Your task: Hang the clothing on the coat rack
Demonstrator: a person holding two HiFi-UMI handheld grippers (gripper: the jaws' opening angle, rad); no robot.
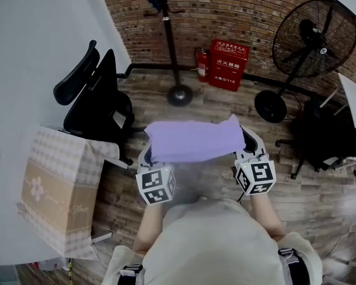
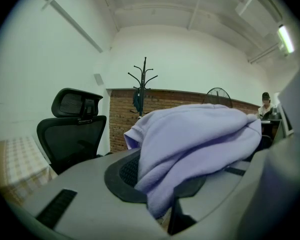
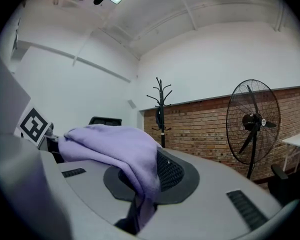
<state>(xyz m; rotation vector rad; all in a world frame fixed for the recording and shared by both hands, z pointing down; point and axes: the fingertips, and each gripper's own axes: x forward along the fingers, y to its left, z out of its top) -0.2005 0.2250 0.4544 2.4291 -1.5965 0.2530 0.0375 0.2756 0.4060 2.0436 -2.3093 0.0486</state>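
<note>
A lilac garment (image 1: 193, 140) is stretched flat between my two grippers in the head view. My left gripper (image 1: 149, 154) is shut on its left edge, with cloth (image 2: 190, 144) draped over the jaws and pinched between them. My right gripper (image 1: 247, 147) is shut on the right edge, the fabric (image 3: 125, 156) hanging into the narrow gap. The black coat rack (image 1: 171, 46) stands ahead by the brick wall, a dark garment on its top. It also shows as the coat rack (image 2: 143, 86) in the left gripper view and the coat rack (image 3: 161, 109) in the right gripper view.
A black office chair (image 1: 95, 100) stands at the left, next to a table with a checked cloth (image 1: 62, 189). A large floor fan (image 1: 308, 46) is at the right. Red fire extinguisher boxes (image 1: 228, 64) sit by the wall. Another dark chair (image 1: 320, 138) is at the far right.
</note>
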